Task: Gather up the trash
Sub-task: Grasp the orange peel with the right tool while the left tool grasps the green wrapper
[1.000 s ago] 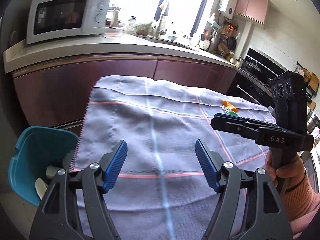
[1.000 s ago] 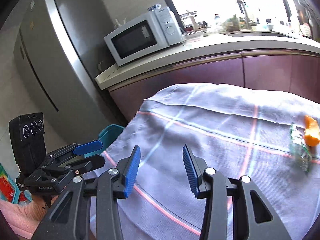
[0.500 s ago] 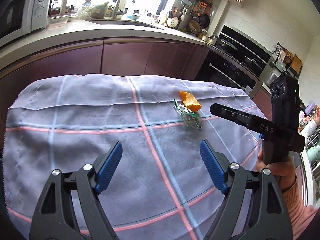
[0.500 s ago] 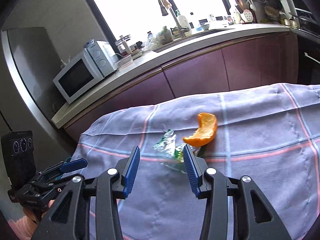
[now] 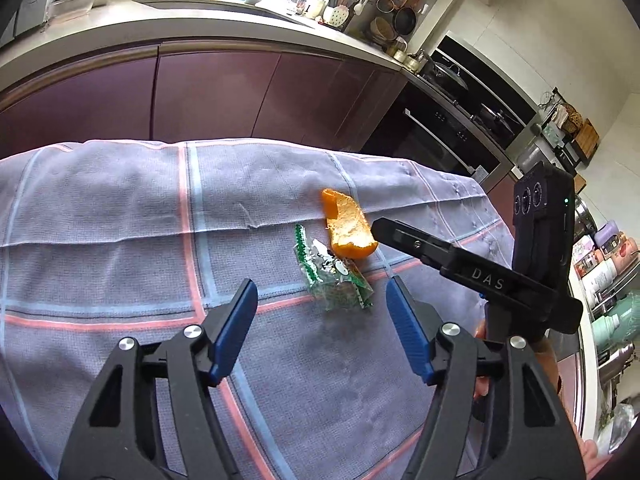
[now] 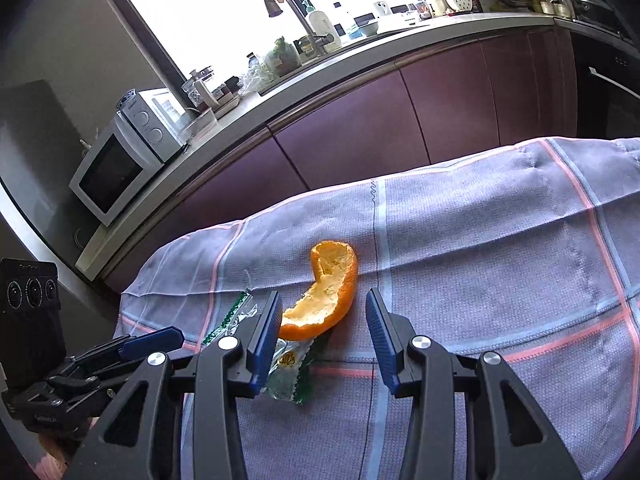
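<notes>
Where checked cloth [image 5: 120, 248] covers table | left gripper [image 5: 320, 320] closing, empty | right gripper [image 6: 322, 334] parted, empty

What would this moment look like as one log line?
left gripper: closing, empty | right gripper: open | orange peel, wrapper: on cloth

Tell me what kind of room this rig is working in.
A home kitchen, almost certainly. A microwave sits on a long countertop over maroon cabinets, there is a sink faucet by the window, and pans hang near a built-in oven.
</notes>
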Action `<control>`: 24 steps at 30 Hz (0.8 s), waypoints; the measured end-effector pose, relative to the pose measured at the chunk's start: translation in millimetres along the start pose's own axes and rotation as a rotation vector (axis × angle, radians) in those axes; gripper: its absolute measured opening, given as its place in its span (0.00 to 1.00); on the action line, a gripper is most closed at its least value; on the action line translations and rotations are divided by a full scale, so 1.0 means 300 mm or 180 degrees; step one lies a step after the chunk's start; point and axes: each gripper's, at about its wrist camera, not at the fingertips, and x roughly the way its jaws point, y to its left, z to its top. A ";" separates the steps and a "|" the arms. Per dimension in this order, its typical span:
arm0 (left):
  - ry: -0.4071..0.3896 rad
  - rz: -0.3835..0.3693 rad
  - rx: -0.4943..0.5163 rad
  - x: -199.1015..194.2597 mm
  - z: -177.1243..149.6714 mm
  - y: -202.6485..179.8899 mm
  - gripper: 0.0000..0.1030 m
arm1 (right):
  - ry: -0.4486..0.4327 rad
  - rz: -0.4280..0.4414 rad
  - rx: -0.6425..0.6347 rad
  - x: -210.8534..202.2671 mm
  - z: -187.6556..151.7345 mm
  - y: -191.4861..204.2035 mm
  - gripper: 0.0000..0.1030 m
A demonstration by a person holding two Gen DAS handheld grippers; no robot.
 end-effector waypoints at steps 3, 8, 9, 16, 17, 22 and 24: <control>0.0056 -0.0001 -0.0038 0.043 0.019 -0.002 0.57 | 0.0043 0.0011 0.0010 0.021 0.002 -0.001 0.39; 0.0187 -0.0072 -0.0063 0.109 0.025 -0.013 0.47 | 0.0103 0.0036 0.0075 0.043 0.003 -0.017 0.30; 0.0204 -0.0089 -0.0068 0.119 0.024 -0.015 0.45 | 0.0107 0.0050 0.0098 0.043 0.005 -0.023 0.29; 0.0258 -0.0165 -0.0093 0.153 0.012 -0.018 0.27 | 0.0145 0.0083 0.0164 0.044 -0.005 -0.046 0.19; 0.0252 -0.0177 -0.0093 0.152 0.010 -0.018 0.25 | 0.0143 0.0084 0.0179 0.044 -0.006 -0.050 0.15; 0.0248 -0.0236 -0.0125 0.153 0.010 -0.008 0.15 | 0.0146 0.0124 0.0238 0.044 -0.014 -0.067 0.09; 0.0235 -0.0235 -0.0121 0.148 0.010 -0.007 0.14 | 0.0145 0.0122 0.0241 0.040 -0.018 -0.073 0.08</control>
